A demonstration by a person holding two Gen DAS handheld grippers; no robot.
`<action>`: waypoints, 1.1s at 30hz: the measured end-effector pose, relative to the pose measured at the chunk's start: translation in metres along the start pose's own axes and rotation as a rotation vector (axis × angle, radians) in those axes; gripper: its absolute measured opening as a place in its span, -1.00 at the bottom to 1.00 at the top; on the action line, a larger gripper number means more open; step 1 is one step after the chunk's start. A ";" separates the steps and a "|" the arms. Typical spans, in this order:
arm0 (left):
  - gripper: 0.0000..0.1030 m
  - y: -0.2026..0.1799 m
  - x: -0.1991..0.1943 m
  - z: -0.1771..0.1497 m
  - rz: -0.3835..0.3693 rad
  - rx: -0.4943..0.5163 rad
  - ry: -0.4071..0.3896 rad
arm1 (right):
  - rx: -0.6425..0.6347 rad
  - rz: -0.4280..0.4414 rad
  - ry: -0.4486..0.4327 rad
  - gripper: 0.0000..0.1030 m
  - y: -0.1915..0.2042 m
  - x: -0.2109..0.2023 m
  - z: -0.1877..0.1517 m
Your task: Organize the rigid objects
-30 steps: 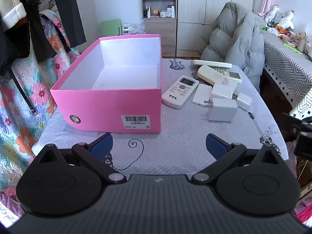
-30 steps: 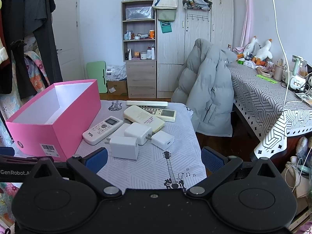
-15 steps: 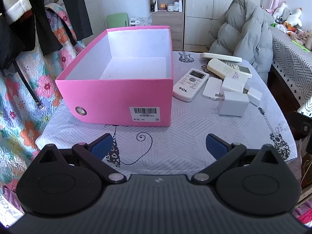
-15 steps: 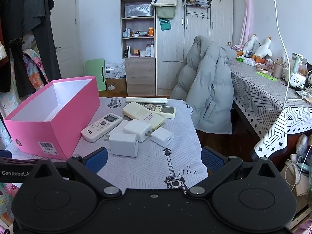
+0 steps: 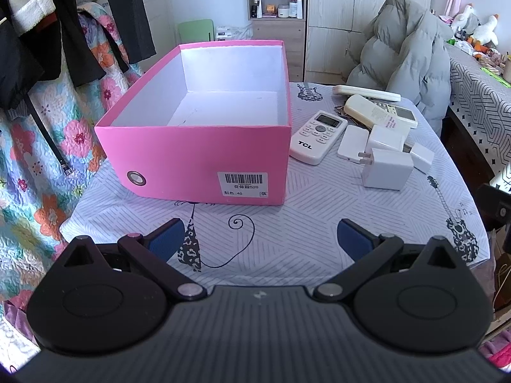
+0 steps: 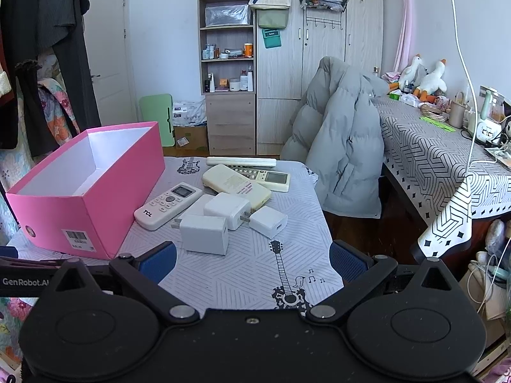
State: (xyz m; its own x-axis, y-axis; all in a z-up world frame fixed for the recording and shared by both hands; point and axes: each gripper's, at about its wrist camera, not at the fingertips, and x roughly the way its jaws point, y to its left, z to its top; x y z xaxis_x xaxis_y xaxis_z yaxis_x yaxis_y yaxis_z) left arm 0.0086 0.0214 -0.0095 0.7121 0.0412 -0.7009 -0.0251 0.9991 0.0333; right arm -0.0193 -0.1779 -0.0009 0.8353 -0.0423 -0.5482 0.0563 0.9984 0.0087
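Both grippers spread wide, nothing held: left gripper faces the pink cardboard box, right gripper hangs over the patterned-cloth surface. Nearest item: large white square charger brick, prongs toward the box; hard smooth plastic, light, prob slippery, so pinch across the flat sides. Behind it, two smaller white chargers, touching. White TCL remote lies just beside the box; long, stiff, grab mid-body. Cream remotes farther back, stacked. Box is empty, nothing sorted yet.
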 end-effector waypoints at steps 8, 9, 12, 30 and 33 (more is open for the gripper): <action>1.00 -0.002 -0.005 -0.004 0.004 0.007 -0.054 | 0.011 0.003 -0.030 1.00 0.000 -0.005 0.001; 1.00 -0.001 -0.007 -0.005 0.007 0.006 -0.068 | 0.014 0.003 -0.036 1.00 0.000 -0.006 0.001; 1.00 0.000 -0.010 -0.005 0.007 0.003 -0.095 | 0.011 0.002 -0.041 1.00 0.001 -0.007 0.001; 1.00 0.001 -0.024 -0.004 -0.002 0.013 -0.140 | 0.022 0.008 -0.113 1.00 0.000 -0.018 0.002; 1.00 0.000 -0.021 -0.004 -0.006 0.013 -0.126 | 0.022 0.011 -0.110 1.00 0.000 -0.017 0.001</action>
State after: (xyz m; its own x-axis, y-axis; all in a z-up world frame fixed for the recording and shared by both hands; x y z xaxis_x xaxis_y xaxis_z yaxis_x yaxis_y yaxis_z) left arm -0.0090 0.0205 0.0026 0.7950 0.0337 -0.6057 -0.0124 0.9991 0.0394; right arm -0.0331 -0.1772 0.0098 0.8908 -0.0364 -0.4530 0.0579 0.9978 0.0336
